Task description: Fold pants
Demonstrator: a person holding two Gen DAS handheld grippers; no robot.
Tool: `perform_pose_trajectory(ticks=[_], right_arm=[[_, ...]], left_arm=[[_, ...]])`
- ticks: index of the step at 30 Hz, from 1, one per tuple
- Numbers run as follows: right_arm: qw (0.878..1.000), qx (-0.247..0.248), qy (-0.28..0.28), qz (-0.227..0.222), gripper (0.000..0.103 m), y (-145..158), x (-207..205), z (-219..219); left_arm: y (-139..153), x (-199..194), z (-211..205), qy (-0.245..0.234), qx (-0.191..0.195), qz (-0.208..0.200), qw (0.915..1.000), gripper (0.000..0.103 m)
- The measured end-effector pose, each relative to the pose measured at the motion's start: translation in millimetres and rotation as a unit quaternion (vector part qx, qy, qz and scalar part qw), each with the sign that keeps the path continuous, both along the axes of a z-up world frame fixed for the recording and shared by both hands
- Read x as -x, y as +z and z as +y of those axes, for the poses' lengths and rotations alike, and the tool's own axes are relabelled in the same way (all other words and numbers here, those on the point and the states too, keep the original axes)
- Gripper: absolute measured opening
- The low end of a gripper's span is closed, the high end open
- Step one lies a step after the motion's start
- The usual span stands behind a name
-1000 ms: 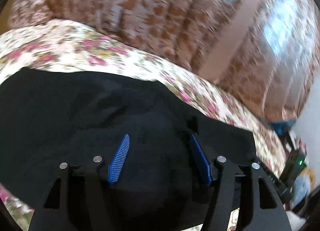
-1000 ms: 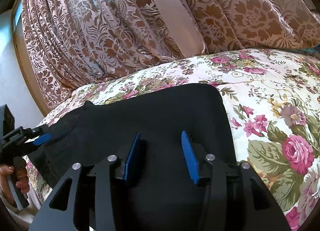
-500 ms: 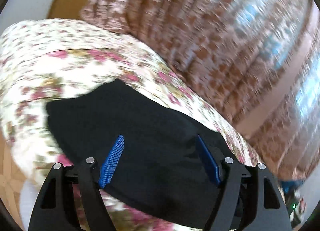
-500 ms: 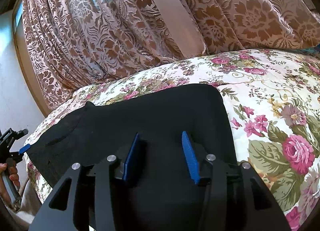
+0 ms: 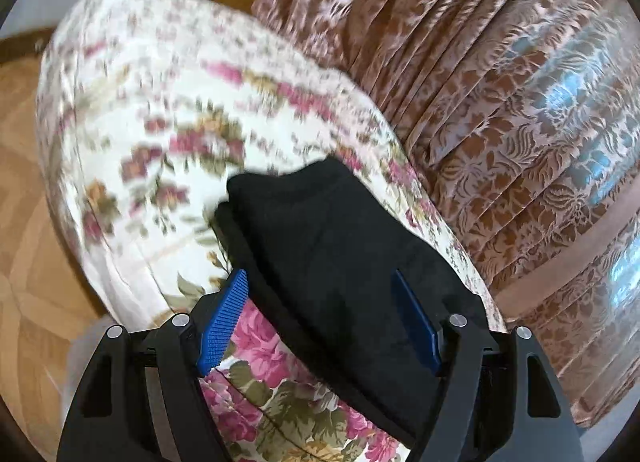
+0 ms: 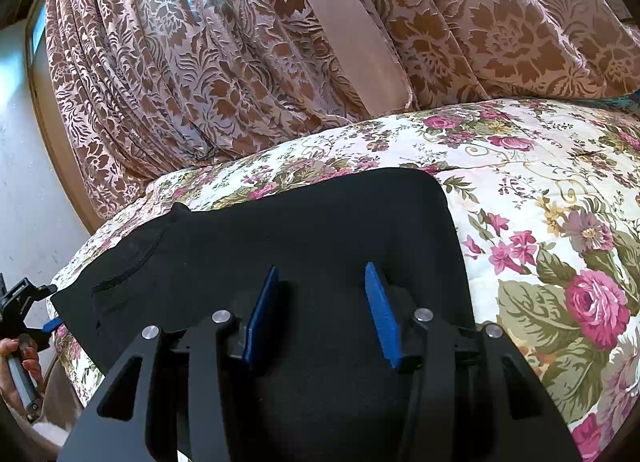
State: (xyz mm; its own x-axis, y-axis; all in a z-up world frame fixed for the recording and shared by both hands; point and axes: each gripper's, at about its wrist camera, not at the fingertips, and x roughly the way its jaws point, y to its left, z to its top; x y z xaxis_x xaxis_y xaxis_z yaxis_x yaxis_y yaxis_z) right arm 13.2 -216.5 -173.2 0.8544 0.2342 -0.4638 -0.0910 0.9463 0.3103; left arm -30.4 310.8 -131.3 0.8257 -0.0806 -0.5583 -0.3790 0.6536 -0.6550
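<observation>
While the black pants (image 6: 280, 246) are laid folded on the flowered bed (image 6: 560, 189), both grippers are held over them with nothing gripped.

From the right wrist camera, the right gripper (image 6: 322, 310) is seen low over the near part of the pants. Its blue fingers (image 6: 382, 314) are parted, with only flat black cloth below and between them; no fold is pinched. The rounded far corner of the pants is seen ahead and to the right of the fingers, and bare bedspread is left to their right. Far to the left of the fingers, at the pants' left end, the left gripper (image 6: 46, 308) is seen at the bed's edge, held by a hand (image 6: 16, 366).

From the left wrist camera, the left gripper (image 5: 320, 314) is shown tilted, its fingers (image 5: 224, 314) spread wide. The left finger is seen over the bedspread just beside the pants' edge, and the right one over the cloth; the pants are not clamped. A stacked corner of the pants is seen ahead of the fingers, with two layers visible at its edge. Bedspread (image 5: 160, 121) is seen beyond and to the left of the fingers, blurred. A brown patterned curtain (image 5: 500, 101) is hung behind the bed, to the right of the fingers, and wooden floor (image 5: 24, 262) is seen at the far left.
</observation>
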Motion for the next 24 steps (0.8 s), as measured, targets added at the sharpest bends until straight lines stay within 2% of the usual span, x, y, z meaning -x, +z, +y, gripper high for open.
perform_pose_trajectory(ticks=[3, 5, 10, 13, 15, 19, 24], right_arm=[[1.000, 0.000, 0.000, 0.000, 0.046, 0.1, 0.1, 0.3], [1.000, 0.000, 0.000, -0.001, 0.046, 0.0, 0.2, 0.2], [1.000, 0.000, 0.000, -0.001, 0.046, 0.1, 0.2, 0.4], [1.000, 0.000, -0.001, -0.001, 0.046, -0.1, 0.3, 0.4], [1.000, 0.000, -0.001, -0.001, 0.046, -0.1, 0.4, 0.5], [1.000, 0.000, -0.001, -0.001, 0.046, -0.1, 0.4, 0.4], [1.000, -0.001, 0.000, -0.002, 0.047, 0.1, 0.4, 0.3]], left_arm=[[-5.4, -3.8, 2.5, 0.001, 0.026, -0.004, 0.9997, 0.071], [-8.0, -9.4, 5.3, -0.001, 0.039, -0.002, 0.9993, 0.059], [-14.2, -22.1, 15.1, 0.016, 0.060, 0.005, 0.9980, 0.037], [-15.3, -24.6, 18.4, 0.029, 0.065, 0.012, 0.9974, 0.018], [-11.0, -23.9, 18.2, 0.026, 0.063, 0.003, 0.9976, 0.016], [23.3, -27.0, 2.7, -0.006, 0.017, -0.041, 0.9990, 0.015], [74.2, -35.7, -31.9, -0.069, -0.018, -0.106, 0.9918, 0.015]])
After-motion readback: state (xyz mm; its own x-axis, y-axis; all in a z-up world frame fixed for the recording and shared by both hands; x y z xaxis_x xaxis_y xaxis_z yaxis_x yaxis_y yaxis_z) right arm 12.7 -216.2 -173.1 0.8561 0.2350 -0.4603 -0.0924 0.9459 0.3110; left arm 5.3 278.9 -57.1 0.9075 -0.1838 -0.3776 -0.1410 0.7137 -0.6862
